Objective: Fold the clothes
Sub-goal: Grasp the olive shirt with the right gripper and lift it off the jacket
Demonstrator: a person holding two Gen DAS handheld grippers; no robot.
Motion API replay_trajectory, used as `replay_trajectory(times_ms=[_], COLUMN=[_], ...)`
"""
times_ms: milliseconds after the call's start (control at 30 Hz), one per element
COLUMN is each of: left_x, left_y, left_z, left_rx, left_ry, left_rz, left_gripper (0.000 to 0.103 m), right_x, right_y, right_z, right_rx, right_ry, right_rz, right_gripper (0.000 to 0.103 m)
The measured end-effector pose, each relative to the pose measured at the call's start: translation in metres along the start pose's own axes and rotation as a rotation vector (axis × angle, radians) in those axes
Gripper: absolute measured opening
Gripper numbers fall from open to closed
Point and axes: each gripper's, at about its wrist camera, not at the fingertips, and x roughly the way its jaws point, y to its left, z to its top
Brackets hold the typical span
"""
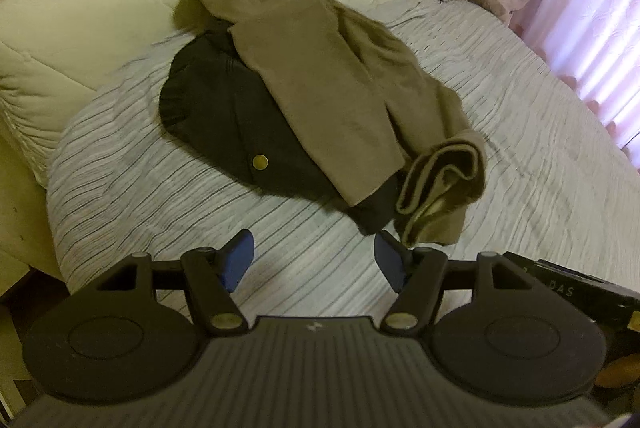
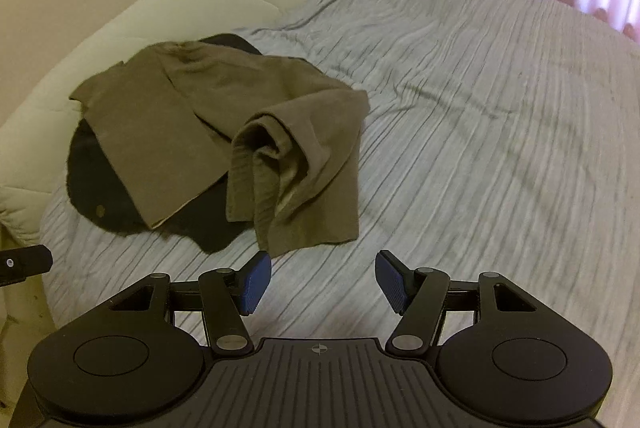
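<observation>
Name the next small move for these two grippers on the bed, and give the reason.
Probably lower the right gripper onto the near rolled edge of the brown garment and close. Both grippers are open and empty, the left gripper too. The brown garment lies crumpled on top of the black garment, so it likely has to come off first.

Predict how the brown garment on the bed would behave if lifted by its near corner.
The brown garment would probably flop and hang, since it already lies in soft folds. It may drag on the black garment beneath, as it overlaps it. The rolled near corner would likely unfurl.
</observation>
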Motion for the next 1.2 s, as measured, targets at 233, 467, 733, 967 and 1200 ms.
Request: replay_trajectory(times_ms=[233,467,733,967,1200], left_x=[0.026,0.040,0.042,0.019,-0.043], left_y=[0.016,0.030,0.027,0.005,-0.043], left_z=[0.012,0.027,0.040,0.045,0.028], left_rx=[-0.020,-0.041,-0.042,-0.008,0.078], left_ry=[0.027,0.023,0.007,-0.038,-0.126], left_rz=[0.003,0.021,-0.001,-0.056,-0.146], left_gripper=[0.063,0.062,0.062,0.061,0.061], right_x=[0.054,0.103,0.058,-0.072,-0.227], right_y=[0.006,0.004,-0.040,-0.098,-0.128], right_z=[0.012,0.025,0.021,0.024,0.022], right_rx=[0.046,0.097,0.292,0.478,0.526], right_ry=[-0.062,-0.059,-0.083,-0.287,-0.628], right_rz=[0.014,0.013,0.154,0.280,0.333], right_gripper=[0.059,0.019,0.002,0.002,0.002])
